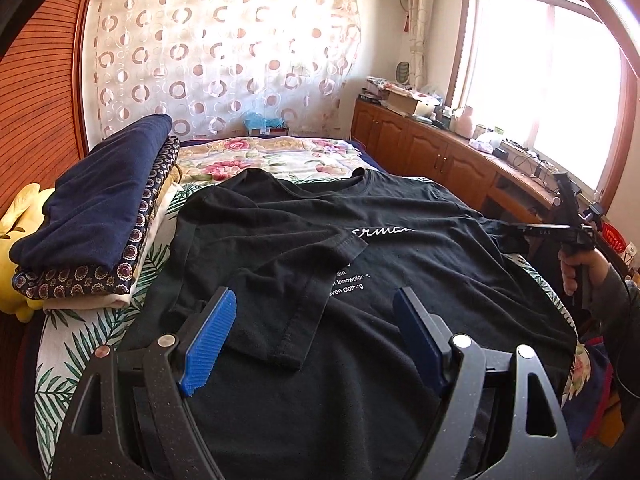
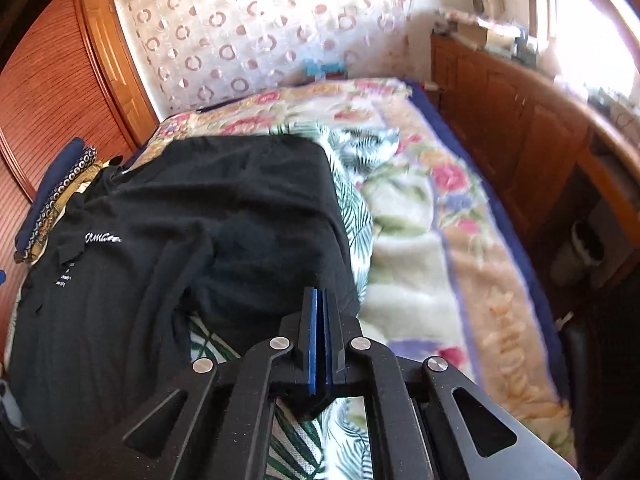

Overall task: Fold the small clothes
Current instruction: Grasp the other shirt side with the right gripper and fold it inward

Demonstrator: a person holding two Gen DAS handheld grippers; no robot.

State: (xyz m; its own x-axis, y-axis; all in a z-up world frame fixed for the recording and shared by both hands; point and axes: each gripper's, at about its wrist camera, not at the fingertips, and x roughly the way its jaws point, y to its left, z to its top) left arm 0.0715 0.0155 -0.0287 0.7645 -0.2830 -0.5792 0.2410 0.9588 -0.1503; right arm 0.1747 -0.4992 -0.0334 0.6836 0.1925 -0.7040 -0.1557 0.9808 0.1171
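A black T-shirt (image 1: 400,272) with white lettering lies spread on the bed, its left sleeve (image 1: 304,280) folded inward over the chest. My left gripper (image 1: 316,312) is open and empty, hovering just above the shirt's lower part. My right gripper (image 2: 320,300) is shut on the shirt's right sleeve (image 2: 256,280) and lifts it off the bed. It also shows in the left wrist view (image 1: 520,232) at the shirt's right edge, held by a hand. The shirt (image 2: 180,220) bunches toward the pinched sleeve.
A stack of folded clothes (image 1: 100,216) sits left of the shirt on the bed. A floral blanket (image 1: 280,156) covers the far bed and the right side (image 2: 440,240). A wooden cabinet (image 1: 432,148) with clutter runs along the right under the window. A wooden wardrobe (image 2: 52,92) stands left.
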